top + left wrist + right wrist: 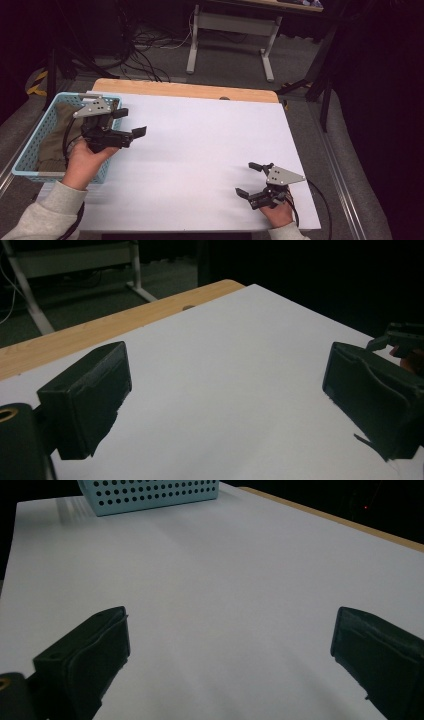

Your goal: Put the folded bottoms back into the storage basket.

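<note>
My left gripper (131, 122) is held just right of a light blue basket (31, 145) at the table's left side. Its jaws stand wide apart, pointing right across the white sheet (200, 150). In the left gripper view the left gripper (227, 390) has nothing but bare sheet between its jaws. My right gripper (246, 179) rests near the front right corner, pointing left, jaws wide apart and empty. The right gripper view shows the right gripper (225, 660) over bare sheet, with the basket (150, 492) far ahead. An olive cloth (55, 135) lies in the basket.
A wooden table edge (185, 90) shows beyond the white sheet at the back. Past it are a floor with tangled cables (140, 55) and a white desk frame (230, 30). A metal rail (340, 175) runs along the right side.
</note>
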Demonstrator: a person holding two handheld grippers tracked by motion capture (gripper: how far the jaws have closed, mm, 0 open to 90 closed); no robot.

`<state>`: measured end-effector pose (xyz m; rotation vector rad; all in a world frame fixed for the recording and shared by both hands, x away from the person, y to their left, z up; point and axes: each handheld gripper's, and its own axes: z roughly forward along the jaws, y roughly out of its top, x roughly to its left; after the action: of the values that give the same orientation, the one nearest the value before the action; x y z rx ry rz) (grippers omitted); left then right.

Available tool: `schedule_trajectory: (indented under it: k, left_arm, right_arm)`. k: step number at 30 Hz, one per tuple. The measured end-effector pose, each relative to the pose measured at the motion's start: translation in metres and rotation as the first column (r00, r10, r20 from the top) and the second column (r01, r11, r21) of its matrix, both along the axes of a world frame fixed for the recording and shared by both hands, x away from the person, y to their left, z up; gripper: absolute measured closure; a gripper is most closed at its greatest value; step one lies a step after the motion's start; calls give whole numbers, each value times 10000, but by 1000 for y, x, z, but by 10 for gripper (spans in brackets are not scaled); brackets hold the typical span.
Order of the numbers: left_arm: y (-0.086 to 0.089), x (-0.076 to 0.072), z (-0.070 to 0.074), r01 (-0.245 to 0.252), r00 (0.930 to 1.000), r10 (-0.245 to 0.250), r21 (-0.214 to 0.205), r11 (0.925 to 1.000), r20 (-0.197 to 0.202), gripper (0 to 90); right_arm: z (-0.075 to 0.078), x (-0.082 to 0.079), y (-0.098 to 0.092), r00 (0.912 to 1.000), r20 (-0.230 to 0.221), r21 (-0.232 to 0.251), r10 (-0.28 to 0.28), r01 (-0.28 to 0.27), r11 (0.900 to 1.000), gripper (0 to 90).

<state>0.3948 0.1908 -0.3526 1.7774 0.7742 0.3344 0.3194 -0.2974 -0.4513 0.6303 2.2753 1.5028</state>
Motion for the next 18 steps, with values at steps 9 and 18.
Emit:
schedule_trajectory:
  k: [9, 18]
  left_arm:
    - [-13, -8, -21, 391, 9973, -368, -366, 9986, 637, 50]
    - [-23, -15, -38, 777, 9908, -737, -308, 9965, 1133, 31]
  right_arm:
    - [0, 0, 0, 10000, 10, 21, 17, -17, 10000, 29]
    - [0, 0, 0, 10000, 3, 27, 24, -24, 10000, 29]
